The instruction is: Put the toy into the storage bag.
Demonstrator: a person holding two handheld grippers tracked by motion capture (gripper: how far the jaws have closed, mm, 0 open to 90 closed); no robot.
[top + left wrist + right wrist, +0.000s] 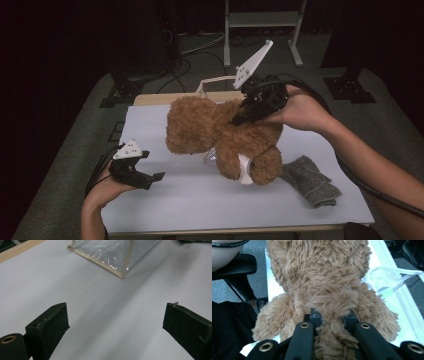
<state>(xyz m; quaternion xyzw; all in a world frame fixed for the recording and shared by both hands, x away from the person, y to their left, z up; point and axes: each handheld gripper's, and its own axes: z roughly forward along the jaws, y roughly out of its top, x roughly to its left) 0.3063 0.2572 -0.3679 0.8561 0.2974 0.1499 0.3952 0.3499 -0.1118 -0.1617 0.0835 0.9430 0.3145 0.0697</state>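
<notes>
Teddy bear (225, 132) held up over the table (165, 200).
Right gripper (243, 114) squeezed its furry back; left gripper (150, 176) sat wide open near the left edge.

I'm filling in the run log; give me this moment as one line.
right gripper: shut on fluffy brown teddy bear, lifted above white table | left gripper: open, empty | clear plastic bag: behind bear
</notes>
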